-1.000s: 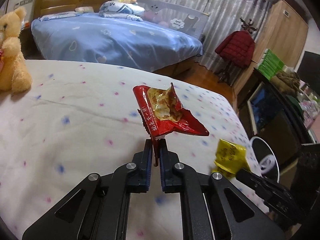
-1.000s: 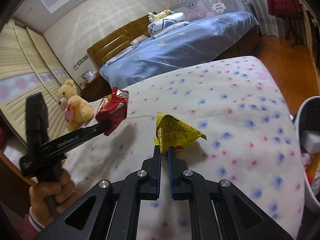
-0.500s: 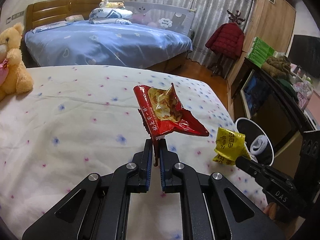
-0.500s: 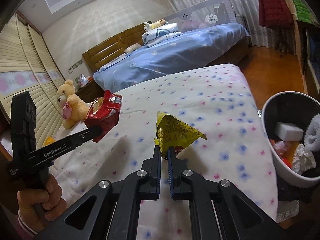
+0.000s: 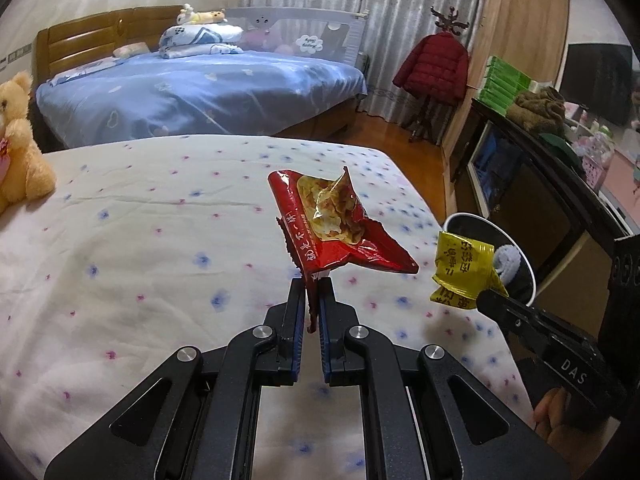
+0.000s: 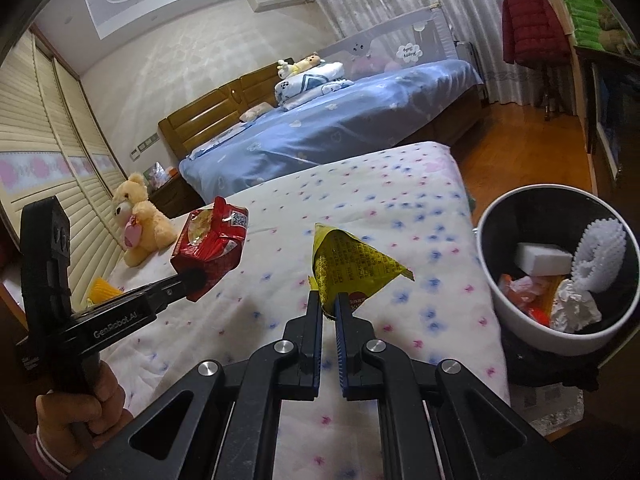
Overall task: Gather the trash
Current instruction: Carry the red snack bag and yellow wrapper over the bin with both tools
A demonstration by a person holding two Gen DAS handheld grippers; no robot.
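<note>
Both grippers are loaded up here. The left gripper (image 5: pixel 311 300) has its jaws pinching the bottom corner of a crumpled red snack wrapper (image 5: pixel 332 228), which stands up above the jaws over the flowered bed (image 5: pixel 140 240), not touching the sheet. Part of the wrapper is clear with what looks like chips printed or showing through; hard to say which.

The right gripper (image 6: pixel 329 308) is doing the same thing with a yellow wrapper (image 6: pixel 352 264): jaws pressed on its lower end, the pack fanning out into a pointy triangle above them. It's also in the air, over the bed near its right edge. From the left wrist view the yellow wrapper sits just past the bed's right edge, in front of the bin.

The trash bin (image 6: pixel 532 332) is a round one with a white rim and dark inside, standing on the floor right beside the bed's right edge. It already holds a white foam block (image 6: pixel 540 258), a white bumpy piece (image 6: pixel 600 256), crumpled tissue (image 6: pixel 576 308) and some orange scraps.

A person's hand (image 6: pixel 80 412) with a pink cuff is wrapped around the left gripper's handle at lower left in the right wrist view. A teddy bear (image 6: pixel 140 220) sits at the bed's far left edge. Behind is a blue bed (image 5: pixel 192 92), and a red jacket (image 5: pixel 434 68) hanging on a stand.
</note>
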